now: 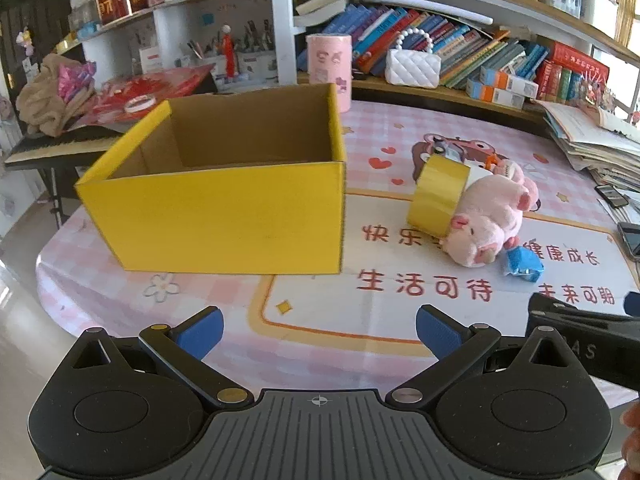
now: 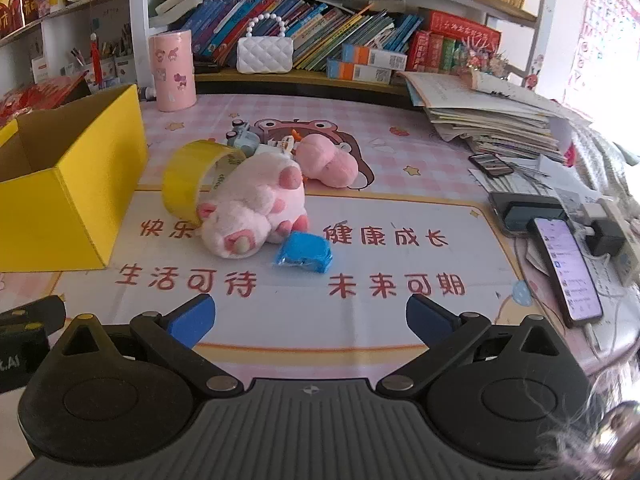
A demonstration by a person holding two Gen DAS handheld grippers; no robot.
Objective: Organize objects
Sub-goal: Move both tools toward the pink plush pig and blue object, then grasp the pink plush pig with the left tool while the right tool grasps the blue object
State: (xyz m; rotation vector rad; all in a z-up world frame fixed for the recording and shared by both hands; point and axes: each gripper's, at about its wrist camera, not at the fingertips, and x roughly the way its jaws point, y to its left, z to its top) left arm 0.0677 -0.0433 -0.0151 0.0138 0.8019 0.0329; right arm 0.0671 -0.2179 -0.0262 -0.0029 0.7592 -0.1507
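Child's room at home, crammed bookshelves point(image 2: 320, 20), cartoon tablecloth point(image 2: 400, 160), plush pig point(image 2: 256, 204)

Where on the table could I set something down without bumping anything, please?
The bare mat between the open right gripper and the blue packet is free, as is the strip before the yellow box. It is crowded where the tape roll, pink plush and small toys cluster, and by the phones.

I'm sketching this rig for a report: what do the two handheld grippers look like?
Both look alike: the left gripper and right gripper have blue ribbed finger pads on black linkage arms with round metal pivots, two rounded black housings, and a grey ribbed centre plate bearing a small crosshair mark. No cables or sleeves visible.
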